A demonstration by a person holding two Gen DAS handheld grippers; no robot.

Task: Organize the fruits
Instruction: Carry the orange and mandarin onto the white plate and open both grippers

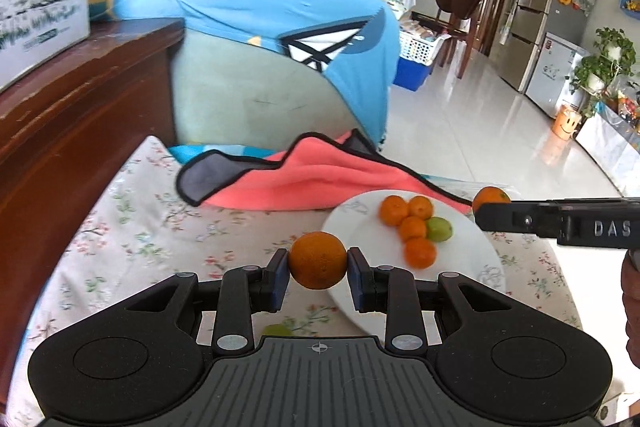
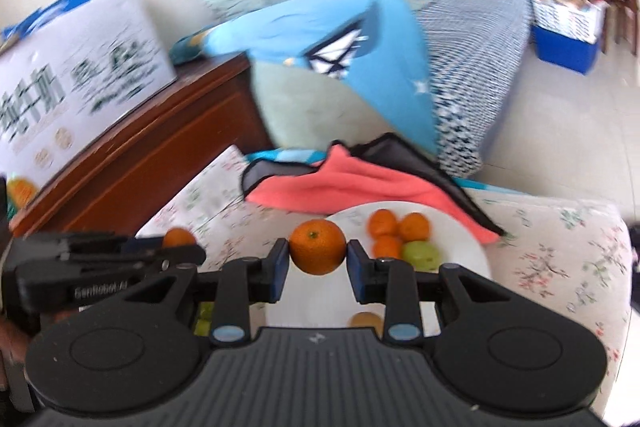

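Flowery tabletop (image 1: 120, 227), white plate (image 1: 352, 223) with small oranges. Left hand-held gripper (image 1: 318, 265) pinching an orange (image 1: 318, 259) beside the plate, likely to drop there.
Right hand-held gripper (image 2: 318, 255) pinching another orange (image 2: 317, 251) over the plate (image 2: 460, 251), ready to join the pile.

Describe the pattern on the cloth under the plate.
Pink and green floral print on the white tablecloth, clearest in the left wrist view.
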